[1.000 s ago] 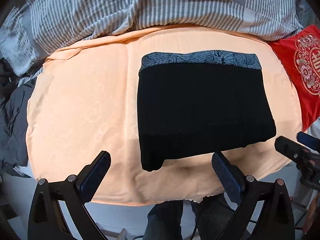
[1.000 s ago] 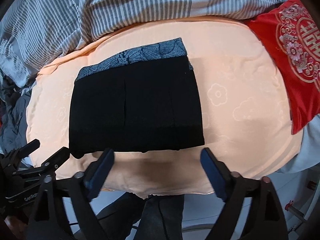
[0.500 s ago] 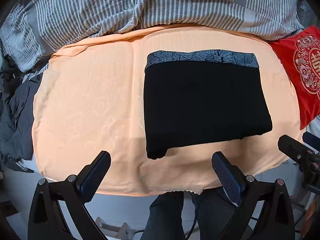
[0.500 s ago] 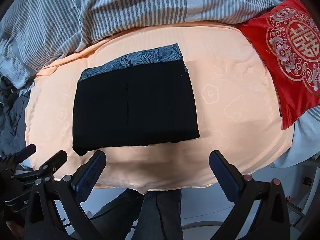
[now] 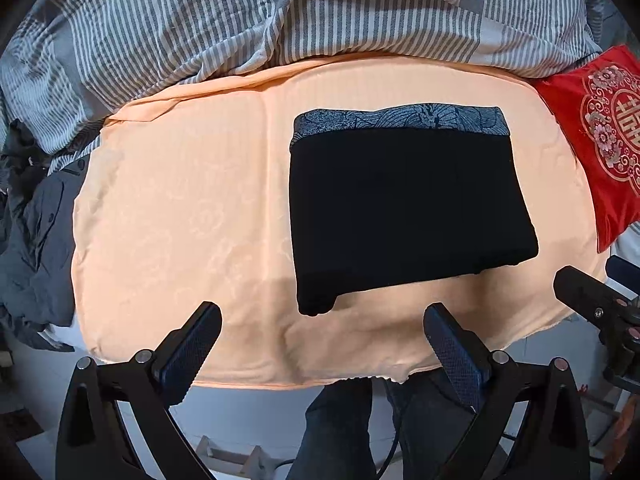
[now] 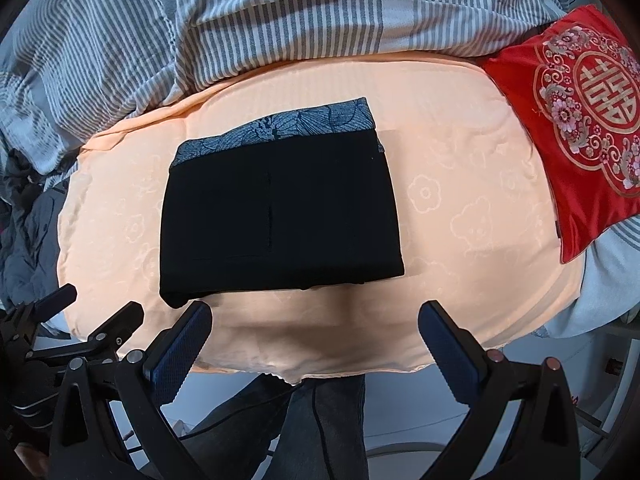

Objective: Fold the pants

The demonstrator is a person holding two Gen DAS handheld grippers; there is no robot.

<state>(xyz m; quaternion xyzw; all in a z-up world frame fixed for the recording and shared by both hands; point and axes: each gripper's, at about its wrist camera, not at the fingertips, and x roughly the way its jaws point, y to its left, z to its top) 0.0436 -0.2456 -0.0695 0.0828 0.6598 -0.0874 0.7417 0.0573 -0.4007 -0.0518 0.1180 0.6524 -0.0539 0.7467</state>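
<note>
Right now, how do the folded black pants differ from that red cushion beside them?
The black pants are plain and dark with a grey leaf-patterned band along the far edge; the red cushion is bright, with a gold and floral emblem. The pants lie flat and squared in the middle of the peach cloth; the cushion sits askew at the cloth's right edge. Both rest on the bed, and neither is held.
</note>
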